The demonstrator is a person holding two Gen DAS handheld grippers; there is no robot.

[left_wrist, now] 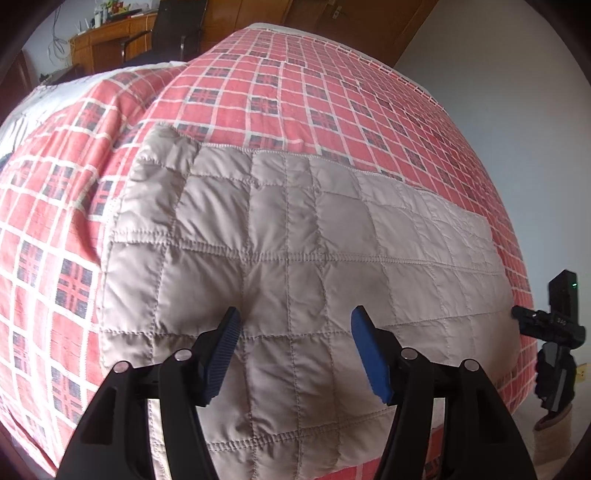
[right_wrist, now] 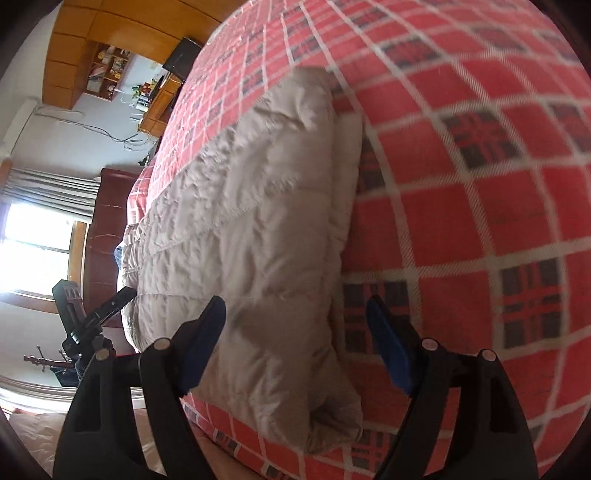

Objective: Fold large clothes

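Note:
A beige quilted garment [left_wrist: 295,251] lies folded into a long rectangle on the red plaid bed cover [left_wrist: 332,99]. My left gripper [left_wrist: 295,325] hovers open over its near middle, blue pads spread, nothing between them. In the right wrist view the same garment [right_wrist: 251,221] shows as a thick folded stack running away from me, its right end edge [right_wrist: 343,229] against the plaid cover [right_wrist: 480,184]. My right gripper [right_wrist: 295,314] is open over that end, one pad above the fabric and the other above the cover. The right gripper's body [left_wrist: 554,332] shows at the far right of the left view.
The bed's near edge [right_wrist: 240,446] drops to the floor just below the garment. A wooden desk [left_wrist: 107,40] and a dark chair [left_wrist: 177,33] stand beyond the bed. A dark headboard [right_wrist: 107,229] and bright window [right_wrist: 37,236] sit to the left. Bedding is bunched at the left [left_wrist: 55,155].

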